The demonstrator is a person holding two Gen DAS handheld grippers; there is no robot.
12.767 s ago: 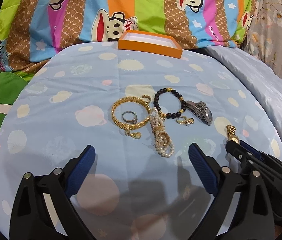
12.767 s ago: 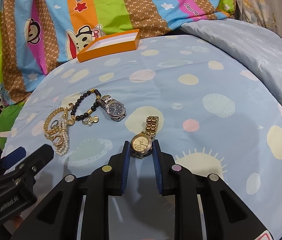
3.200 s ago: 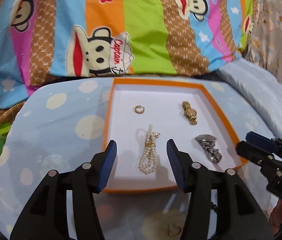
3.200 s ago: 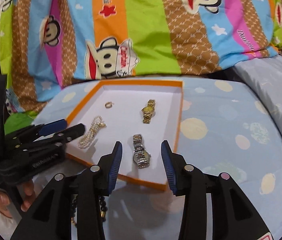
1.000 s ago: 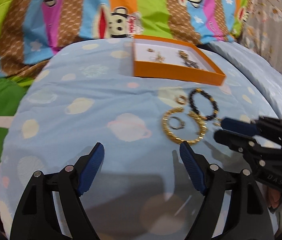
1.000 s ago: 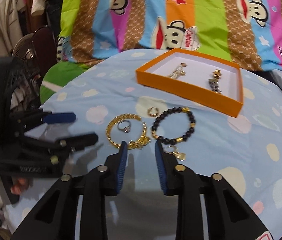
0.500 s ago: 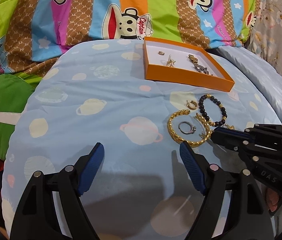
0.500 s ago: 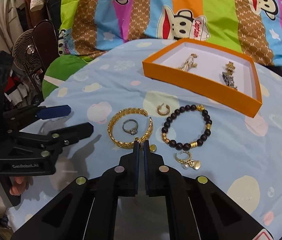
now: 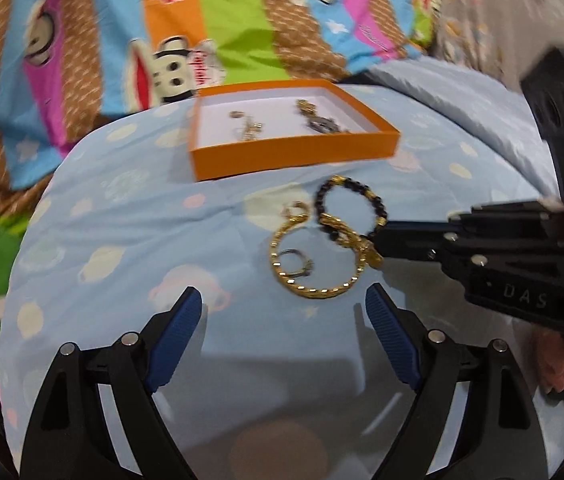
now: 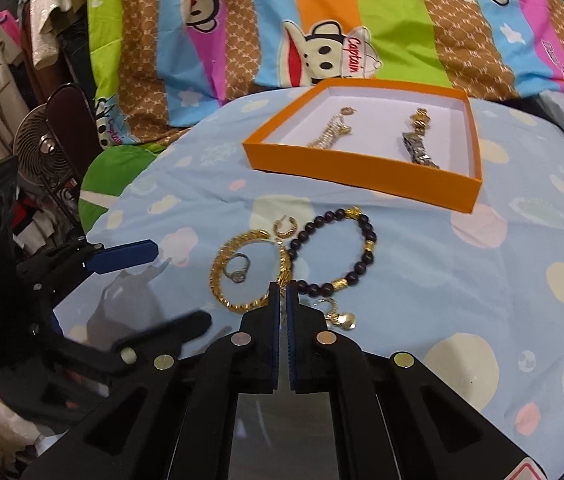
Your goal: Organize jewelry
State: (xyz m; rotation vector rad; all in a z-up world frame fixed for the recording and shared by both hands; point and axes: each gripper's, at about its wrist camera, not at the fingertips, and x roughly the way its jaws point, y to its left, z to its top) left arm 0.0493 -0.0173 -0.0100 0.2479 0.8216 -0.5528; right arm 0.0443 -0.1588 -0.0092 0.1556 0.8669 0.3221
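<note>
The right gripper (image 10: 282,288) is pinched nearly closed on the gold bangle (image 10: 250,272), gripping its rim at 5 o'clock. The left gripper (image 9: 284,312) gapes wide, holding nothing. At 1 o'clock lies the beaded bracelet (image 10: 334,254); beyond, the orange box (image 10: 362,168).

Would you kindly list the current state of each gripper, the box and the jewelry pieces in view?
right gripper: jaws shut on the gold bangle's near edge.
left gripper: jaws wide open, holding nothing.
gold bangle: on the bedspread, pinched at one edge.
silver ring: lying inside the bangle, loose.
black bead bracelet: flat on the bedspread, ungripped.
orange box: open, with jewelry inside.
</note>
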